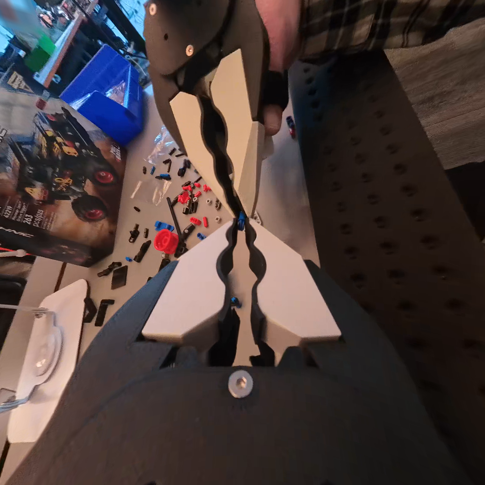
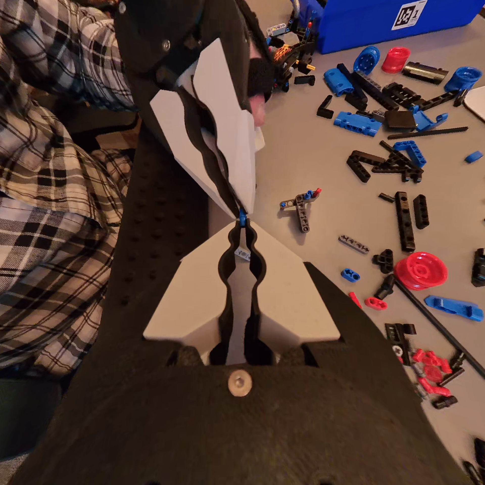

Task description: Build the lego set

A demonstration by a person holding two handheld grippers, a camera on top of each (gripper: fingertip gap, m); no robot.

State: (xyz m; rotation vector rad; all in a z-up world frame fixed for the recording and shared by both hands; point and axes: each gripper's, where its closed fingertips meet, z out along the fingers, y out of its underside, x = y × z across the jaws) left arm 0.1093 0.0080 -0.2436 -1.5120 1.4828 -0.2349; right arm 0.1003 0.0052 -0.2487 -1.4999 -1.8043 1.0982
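Grippers meet tip to tip above the table [image 2: 301, 162]: left gripper [image 1: 239, 226] and right gripper [image 2: 242, 227] both clamped on one small blue pin [image 1: 241, 220]; loose pieces [image 2: 388, 162] scattered beneath.

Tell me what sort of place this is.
Probably a workshop or lab bench used for hobby building: a grey table strewn with loose Lego pieces, the set's box, a blue bin, and cluttered benches behind.
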